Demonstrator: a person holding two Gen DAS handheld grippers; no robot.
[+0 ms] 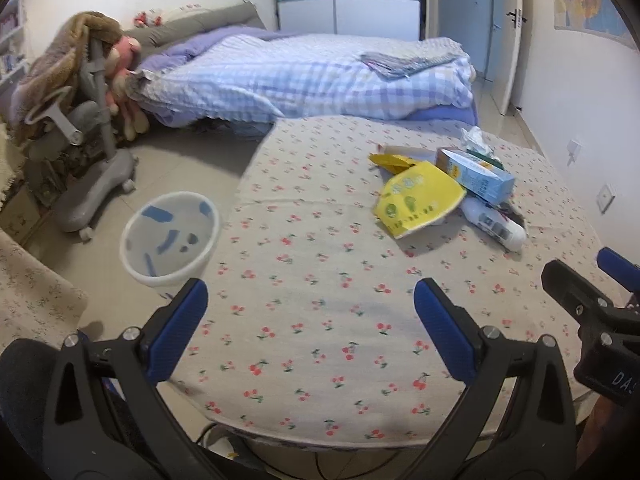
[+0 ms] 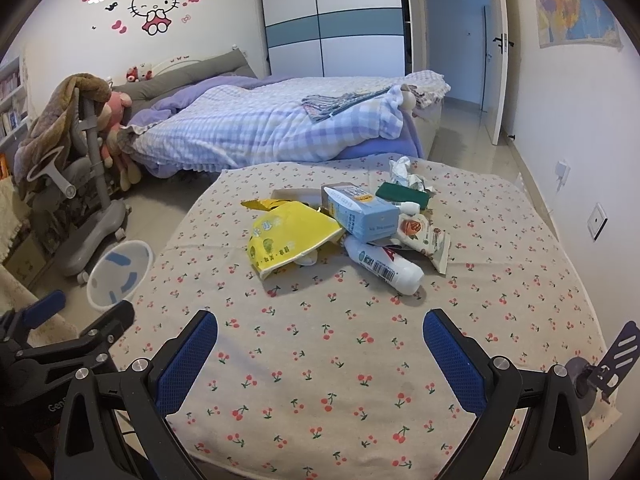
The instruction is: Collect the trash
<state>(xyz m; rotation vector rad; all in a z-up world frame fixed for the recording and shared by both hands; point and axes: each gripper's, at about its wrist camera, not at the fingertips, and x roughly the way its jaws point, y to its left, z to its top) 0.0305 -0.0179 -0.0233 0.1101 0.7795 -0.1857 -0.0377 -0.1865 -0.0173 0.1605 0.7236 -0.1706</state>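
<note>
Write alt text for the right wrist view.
A pile of trash, with a yellow bag, blue carton and white bottle, lies on a cherry-print table ahead of the open right claw. A white bin stands on the floor, left.

Left claw (image 1: 310,308) spread wide above cherry-print table (image 1: 320,264), trash pile (image 1: 448,192) beyond, white bin (image 1: 170,236) on floor

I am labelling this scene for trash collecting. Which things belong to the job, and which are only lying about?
Job: yellow bag, carton, white bottle, tissue, wrapper, bin.

Lying about: bed, chair, pink toy, poster.
</note>
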